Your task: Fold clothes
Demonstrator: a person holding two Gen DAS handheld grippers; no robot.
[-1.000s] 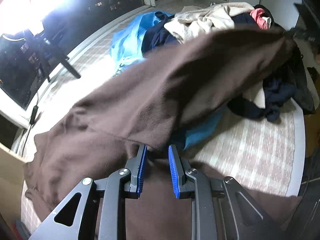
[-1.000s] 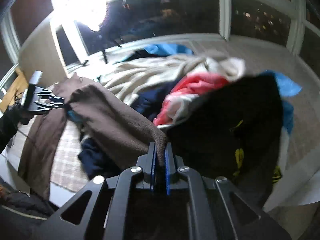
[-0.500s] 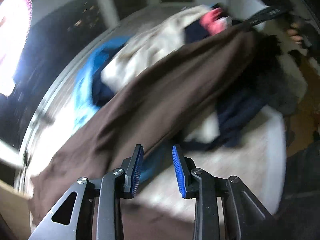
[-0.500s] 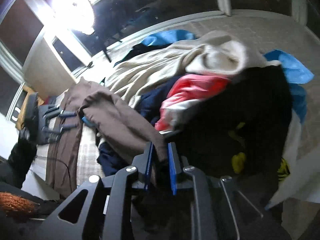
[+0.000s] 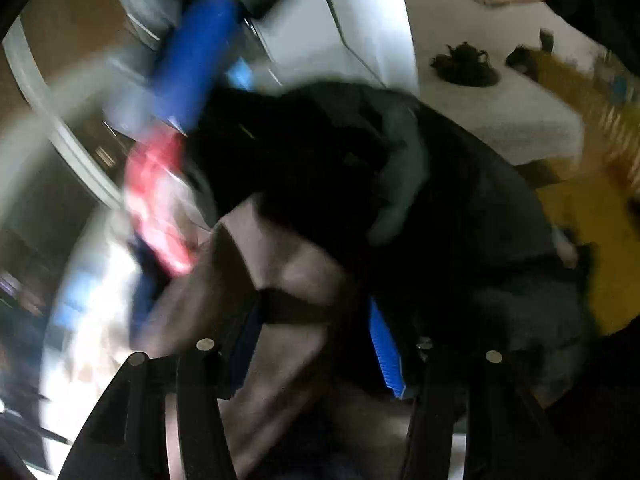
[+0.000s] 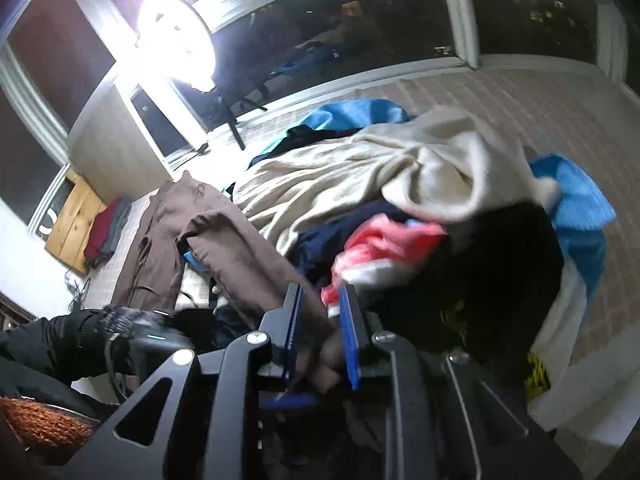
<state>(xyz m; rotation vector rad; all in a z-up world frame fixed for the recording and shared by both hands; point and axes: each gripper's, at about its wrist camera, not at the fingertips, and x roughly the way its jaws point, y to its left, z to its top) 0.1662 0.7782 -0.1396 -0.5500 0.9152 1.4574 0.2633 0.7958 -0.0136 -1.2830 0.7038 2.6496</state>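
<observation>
I saw the bed (image 6: 540, 120), checked cover, piled with clothes: brown garment (image 6: 160, 248) spread flat, cream one (image 6: 360, 176), blue (image 6: 580, 208), black (image 6: 512, 280).

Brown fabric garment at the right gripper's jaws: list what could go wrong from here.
The right gripper has just been opening, with the brown fabric garment loose between its jaws: the edge could slip out and undo the fold. The left gripper, also just opening, has brown cloth draped over one finger, so it may snag and drag it. The black garment lies right beside the jaws and could get pinched too.
</observation>
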